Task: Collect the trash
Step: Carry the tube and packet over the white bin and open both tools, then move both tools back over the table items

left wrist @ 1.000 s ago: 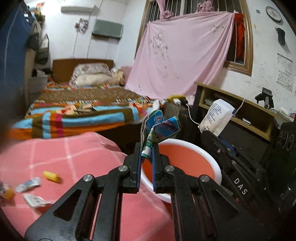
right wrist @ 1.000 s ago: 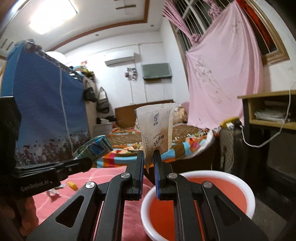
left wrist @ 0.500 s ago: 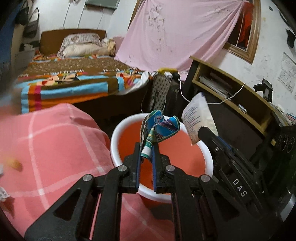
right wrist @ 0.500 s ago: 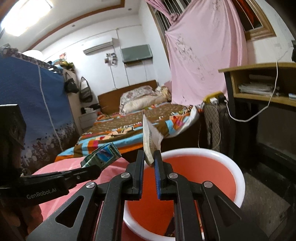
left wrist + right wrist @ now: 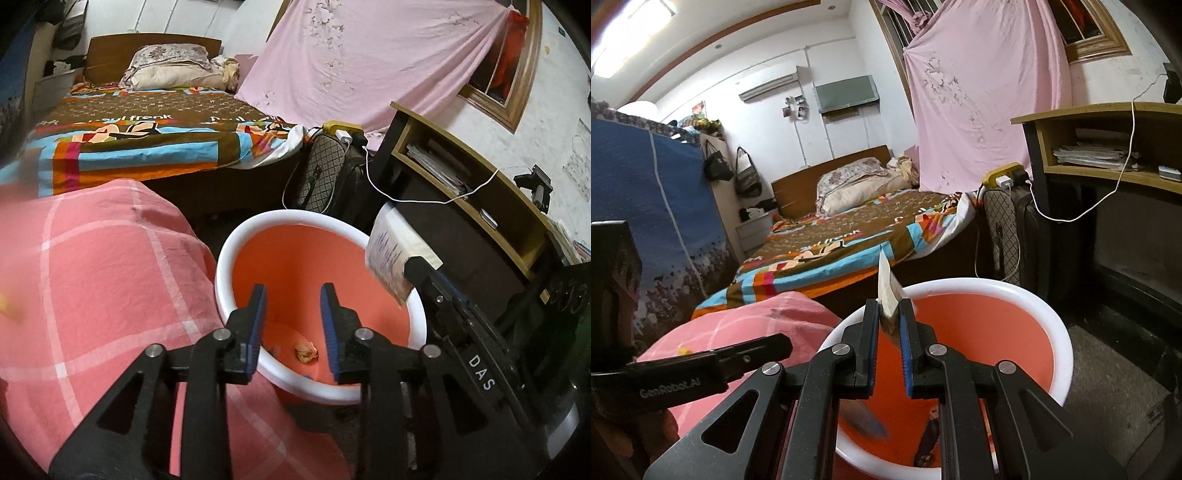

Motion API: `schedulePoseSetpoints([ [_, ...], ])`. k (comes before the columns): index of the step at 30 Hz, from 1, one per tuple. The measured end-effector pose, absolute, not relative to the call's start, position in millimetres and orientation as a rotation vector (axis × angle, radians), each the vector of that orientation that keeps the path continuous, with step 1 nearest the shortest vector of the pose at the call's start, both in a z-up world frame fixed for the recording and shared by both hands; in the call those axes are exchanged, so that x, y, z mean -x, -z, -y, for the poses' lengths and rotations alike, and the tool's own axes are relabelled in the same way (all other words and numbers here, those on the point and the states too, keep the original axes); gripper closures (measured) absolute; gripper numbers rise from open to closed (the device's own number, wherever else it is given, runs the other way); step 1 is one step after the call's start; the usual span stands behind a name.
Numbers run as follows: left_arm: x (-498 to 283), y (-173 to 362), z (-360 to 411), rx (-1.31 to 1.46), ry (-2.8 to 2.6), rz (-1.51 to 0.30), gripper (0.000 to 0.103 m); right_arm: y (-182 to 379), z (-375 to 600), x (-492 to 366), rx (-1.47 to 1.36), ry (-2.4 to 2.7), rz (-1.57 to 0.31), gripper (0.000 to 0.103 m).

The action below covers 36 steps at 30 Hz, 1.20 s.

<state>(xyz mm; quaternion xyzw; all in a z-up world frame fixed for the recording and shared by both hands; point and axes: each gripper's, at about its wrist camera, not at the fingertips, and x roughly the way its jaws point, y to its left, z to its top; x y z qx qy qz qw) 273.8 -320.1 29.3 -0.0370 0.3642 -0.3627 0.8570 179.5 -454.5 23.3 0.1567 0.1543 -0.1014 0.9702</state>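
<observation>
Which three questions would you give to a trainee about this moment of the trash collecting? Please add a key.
1. True or false: the left claw holds a wrapper.
2. What does the right claw grip? A: a white packet. B: a yellow battery. C: nothing.
3. Over which container do both claws hang?

Key
1. False. Its jaws have just been opening, and nothing is between them.
2. A.
3. The orange basin with the white rim.
</observation>
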Motion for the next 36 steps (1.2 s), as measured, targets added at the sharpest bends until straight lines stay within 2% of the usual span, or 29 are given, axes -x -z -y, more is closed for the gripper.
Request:
schedulePoseSetpoints([
  [8, -269, -40, 299, 0.12, 0.701, -0.703, 0.078, -26, 449, -181, -0.303, 0.202, -0.299, 0.092],
  [12, -263, -47, 280, 0.129, 0.646, -0.634, 0.07, -30, 443, -181, -0.29, 0.192, -0.275, 0.087],
  [16, -254, -56, 259, 0.126, 0.571, -0.549, 0.063, -38, 435, -177, -0.278, 0.171, -0.219, 0.061],
  [20, -243, -64, 232, 0.131, 0.493, -0.471, 0.05, -47, 423, -174, -0.26, 0.14, -0.159, 0.058],
  [24, -233, -70, 203, 0.159, 0.424, -0.401, 0.026, -57, 406, -171, -0.238, 0.096, -0.102, 0.054],
  [26, -225, -72, 186, 0.179, 0.377, -0.347, 0.012, -60, 399, -170, -0.231, 0.076, -0.083, 0.038],
  [27, -221, -72, 179, 0.184, 0.351, -0.32, 0.013, -62, 394, -169, -0.23, 0.058, -0.065, 0.02],
  [32, -204, -73, 145, 0.175, 0.236, -0.245, 0.013, -72, 377, -165, -0.228, -0.022, 0.005, 0.014],
  [34, -197, -71, 132, 0.179, 0.199, -0.229, 0.013, -74, 371, -163, -0.22, -0.04, 0.027, 0.0],
  [36, -191, -70, 118, 0.182, 0.164, -0.212, 0.013, -77, 364, -161, -0.219, -0.063, 0.059, 0.0],
])
